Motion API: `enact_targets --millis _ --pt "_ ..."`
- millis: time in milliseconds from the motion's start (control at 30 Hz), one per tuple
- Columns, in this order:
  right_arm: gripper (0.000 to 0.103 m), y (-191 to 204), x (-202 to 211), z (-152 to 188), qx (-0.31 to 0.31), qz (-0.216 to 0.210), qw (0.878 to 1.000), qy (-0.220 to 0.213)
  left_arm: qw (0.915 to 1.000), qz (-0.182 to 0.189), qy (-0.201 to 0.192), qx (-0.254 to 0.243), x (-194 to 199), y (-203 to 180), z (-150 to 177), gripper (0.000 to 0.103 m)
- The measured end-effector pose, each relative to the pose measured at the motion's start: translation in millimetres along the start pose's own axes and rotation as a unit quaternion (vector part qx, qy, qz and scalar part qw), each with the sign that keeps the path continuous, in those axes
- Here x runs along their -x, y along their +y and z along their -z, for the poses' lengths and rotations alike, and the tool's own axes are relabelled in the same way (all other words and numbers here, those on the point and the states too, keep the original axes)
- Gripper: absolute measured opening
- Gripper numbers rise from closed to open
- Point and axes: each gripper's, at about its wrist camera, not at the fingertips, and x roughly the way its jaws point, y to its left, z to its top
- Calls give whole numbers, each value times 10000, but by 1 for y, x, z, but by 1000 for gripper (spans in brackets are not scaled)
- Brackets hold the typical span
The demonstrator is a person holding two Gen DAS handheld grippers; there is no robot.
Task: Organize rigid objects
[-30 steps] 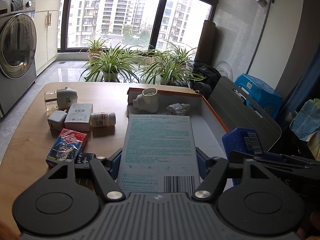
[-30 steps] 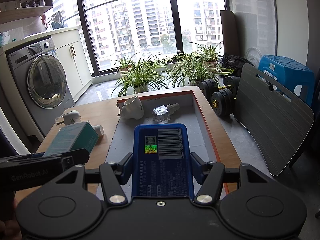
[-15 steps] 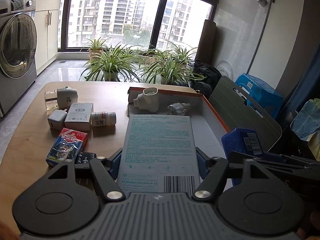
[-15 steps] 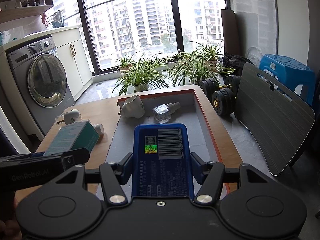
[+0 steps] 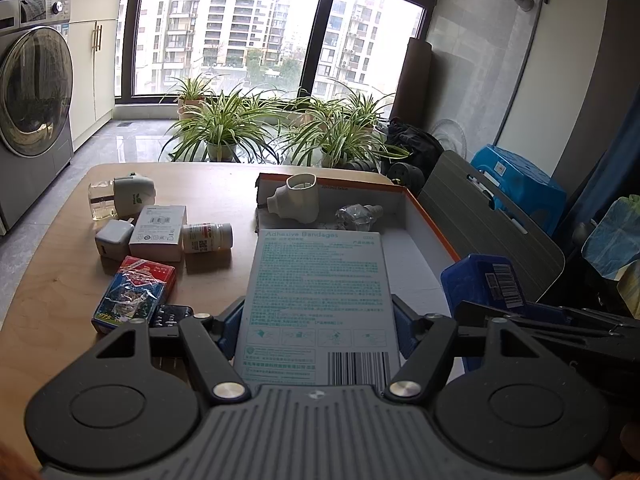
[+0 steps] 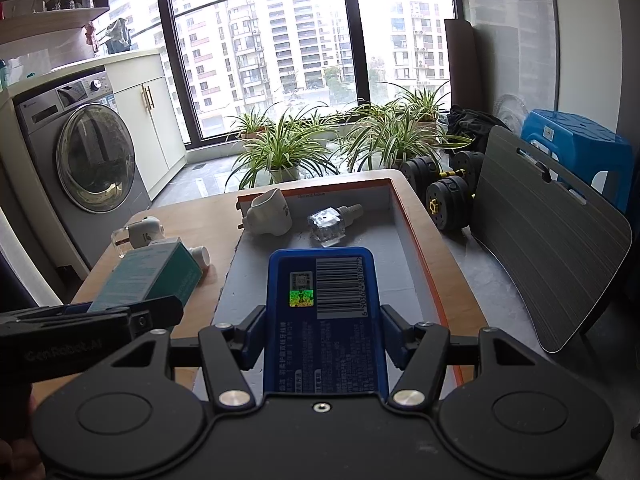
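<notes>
My left gripper (image 5: 318, 326) is shut on a pale teal adhesive bandages box (image 5: 318, 292), held above the near left part of the orange-rimmed tray (image 5: 434, 234). My right gripper (image 6: 322, 330) is shut on a blue flat box (image 6: 324, 312) with a barcode, held over the tray's near end (image 6: 412, 248). The bandages box also shows at the left of the right wrist view (image 6: 150, 276), and the blue box at the right of the left wrist view (image 5: 486, 284). A white plug-in device (image 5: 296, 198) and a clear small bottle (image 5: 358, 216) lie at the tray's far end.
On the wooden table (image 5: 52, 280) left of the tray lie a red card pack (image 5: 134, 294), a white box (image 5: 160, 232), a pill bottle (image 5: 208, 237), a white charger (image 5: 114, 238), a liquid-refill plug (image 5: 120, 196) and a black item (image 5: 172, 316). A grey board (image 6: 548, 236) and dumbbells (image 6: 444, 192) stand right.
Both grippers have eased slightly forward with their boxes; otherwise nothing has visibly changed.
</notes>
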Motion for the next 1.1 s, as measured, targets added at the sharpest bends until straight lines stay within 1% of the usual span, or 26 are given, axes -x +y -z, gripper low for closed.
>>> enact_targets --millis 1100 --pt "72 1 -10 5 10 -20 10000 96 9999 -32 141 50 -13 2 2 72"
